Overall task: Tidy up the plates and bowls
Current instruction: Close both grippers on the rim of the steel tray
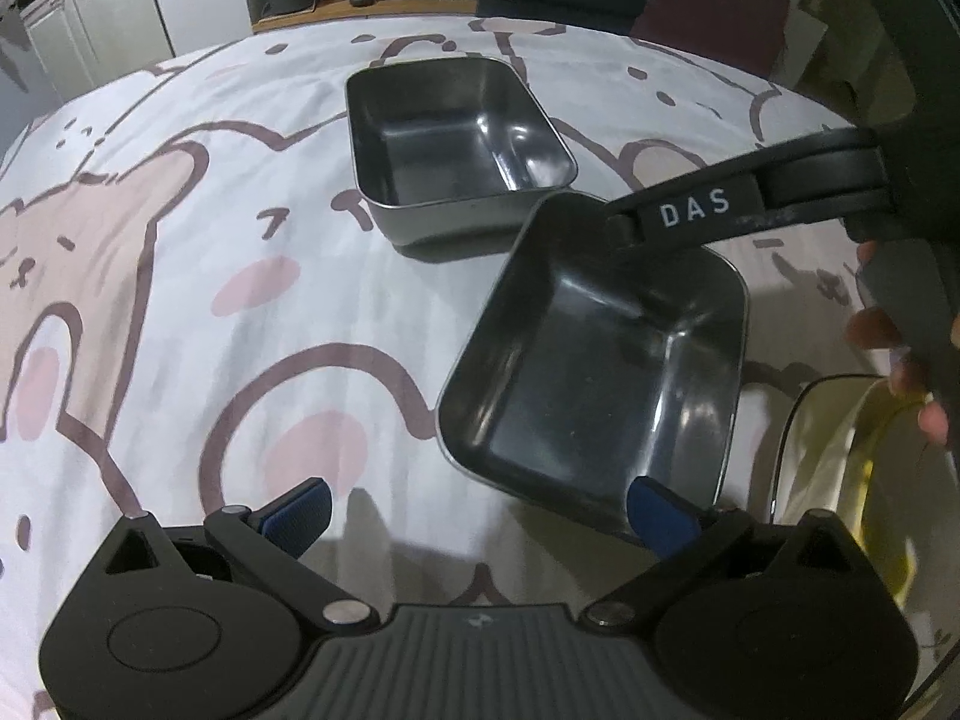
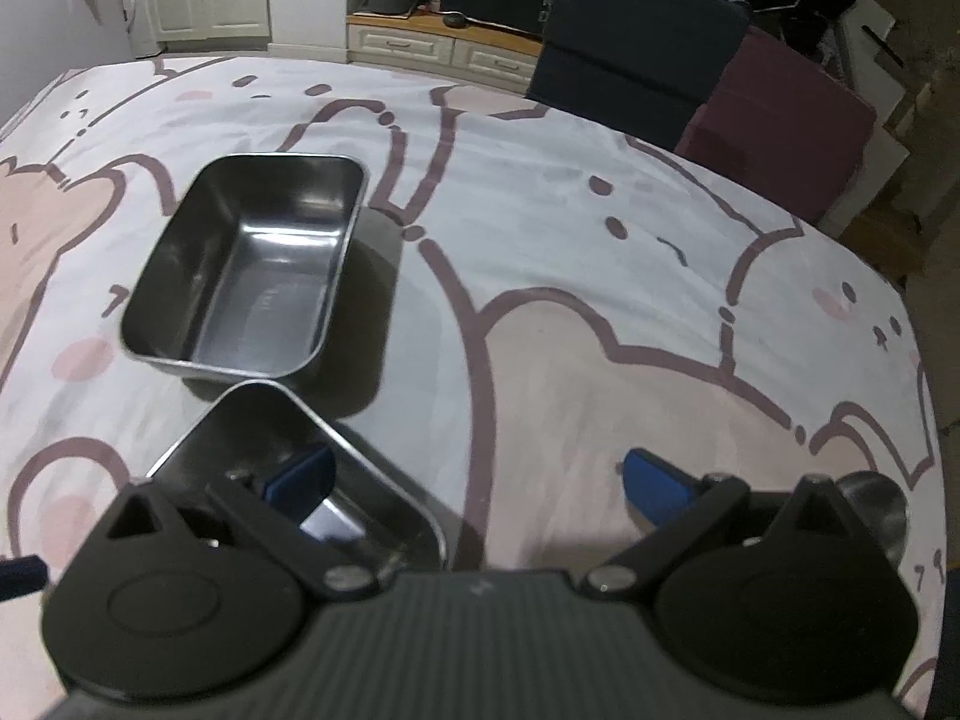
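Note:
Two rectangular steel trays lie on the bear-print tablecloth. The far tray (image 1: 456, 138) (image 2: 252, 264) sits flat and empty. The near tray (image 1: 600, 360) (image 2: 312, 480) looks tilted. My left gripper (image 1: 480, 516) is open, its right pad (image 1: 660, 516) close to the near tray's front edge. My right gripper (image 2: 474, 480) is open, with its left pad (image 2: 300, 480) inside the near tray and its right pad outside. In the left wrist view the right gripper's finger (image 1: 744, 198) reaches over the near tray's far corner.
A glass bowl with something yellow (image 1: 852, 468) stands at the right of the near tray. A round metal object (image 2: 873, 504) lies at the right. Chairs (image 2: 642, 54) stand behind the table's far edge, and cabinets (image 2: 420, 48) are beyond.

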